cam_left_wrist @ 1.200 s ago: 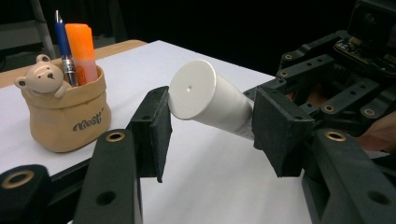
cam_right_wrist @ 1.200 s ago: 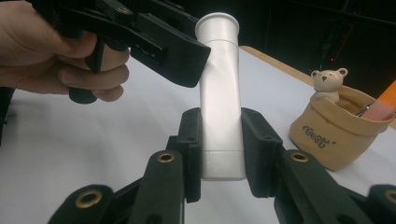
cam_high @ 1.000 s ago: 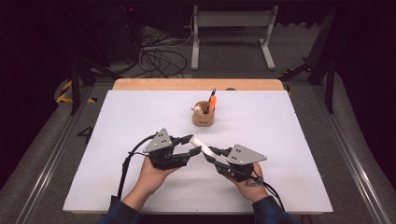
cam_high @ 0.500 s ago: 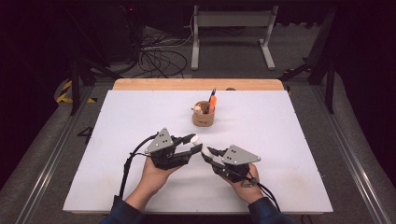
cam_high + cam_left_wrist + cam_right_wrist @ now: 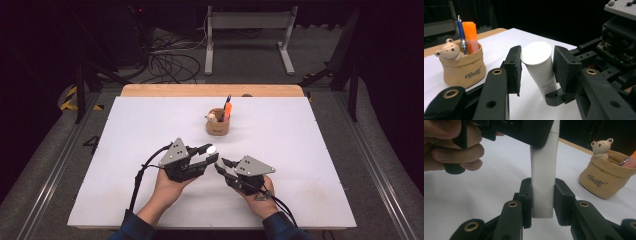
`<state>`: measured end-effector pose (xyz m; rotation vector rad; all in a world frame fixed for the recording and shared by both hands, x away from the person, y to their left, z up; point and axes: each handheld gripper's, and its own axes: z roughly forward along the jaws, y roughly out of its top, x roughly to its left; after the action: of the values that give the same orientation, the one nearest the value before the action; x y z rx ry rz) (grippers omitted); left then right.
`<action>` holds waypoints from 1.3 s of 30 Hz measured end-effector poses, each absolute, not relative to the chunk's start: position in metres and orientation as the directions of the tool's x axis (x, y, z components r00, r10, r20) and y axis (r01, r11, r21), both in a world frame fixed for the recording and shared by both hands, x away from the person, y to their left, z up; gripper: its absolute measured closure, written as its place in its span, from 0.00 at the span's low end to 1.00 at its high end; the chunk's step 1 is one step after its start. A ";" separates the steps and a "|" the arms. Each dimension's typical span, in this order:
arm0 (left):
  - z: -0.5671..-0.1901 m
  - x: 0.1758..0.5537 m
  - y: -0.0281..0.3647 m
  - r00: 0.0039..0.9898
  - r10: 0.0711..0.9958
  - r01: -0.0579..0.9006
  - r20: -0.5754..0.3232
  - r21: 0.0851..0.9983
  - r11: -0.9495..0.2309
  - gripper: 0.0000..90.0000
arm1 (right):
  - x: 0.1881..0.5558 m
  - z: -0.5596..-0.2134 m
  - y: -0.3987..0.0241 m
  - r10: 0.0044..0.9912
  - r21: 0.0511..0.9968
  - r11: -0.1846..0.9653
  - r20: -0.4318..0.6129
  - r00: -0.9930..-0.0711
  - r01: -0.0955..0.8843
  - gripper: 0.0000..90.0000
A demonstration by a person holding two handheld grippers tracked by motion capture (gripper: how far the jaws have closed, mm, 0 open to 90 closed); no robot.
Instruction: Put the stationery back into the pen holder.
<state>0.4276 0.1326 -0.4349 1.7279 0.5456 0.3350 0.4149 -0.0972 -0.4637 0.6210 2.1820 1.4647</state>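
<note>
Left gripper [image 5: 212, 154] has the cap end of the white tube [image 5: 540, 68] between its jaws. They've just been closing, but in the left gripper view there's a sliver of gap on both sides of the cap, so not gripping yet, I'd call them loose around it. Right gripper [image 5: 542, 201] is clenched on the tube's flat crimped tail, pads pressing both faces; the tube spans the gap between the two grippers, held above the bench [image 5: 310, 150] near its front middle. Looks like a cap-off or a handover. To do it well: finish closing the left jaws squarely on the cap, centred on the pads, not on the soft body below it, or product squeezes out. Keep the right grip steady at the crimp and don't pull until the left has bitten. Any twist should run about the tube's long axis; a bend would kink it. Further right and back: tan pouch-style pen holder [image 5: 218, 125] with a bear figure [image 5: 449, 48] on its rim, standing upright and well clear. Inside it: a blue pen [image 5: 462, 33] and an orange highlighter [image 5: 471, 35].
</note>
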 end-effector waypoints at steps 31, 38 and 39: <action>-0.437 0.422 0.123 0.856 0.516 0.149 -0.031 0.970 -0.190 0.71 | 0.414 -0.463 -0.094 0.606 0.942 0.312 -0.097 -0.789 0.125 0.79; -0.438 0.424 0.127 0.848 0.530 0.152 -0.022 0.967 -0.203 0.61 | 0.414 -0.462 -0.094 0.615 0.944 0.306 -0.095 -0.783 0.126 0.79; -0.438 0.424 0.127 0.843 0.537 0.153 -0.023 0.968 -0.199 0.58 | 0.414 -0.462 -0.094 0.616 0.944 0.305 -0.097 -0.782 0.123 0.79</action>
<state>0.4239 0.1275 -0.4376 1.7618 0.5305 0.3778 0.4141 -0.0942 -0.4623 0.6567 2.1338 1.4843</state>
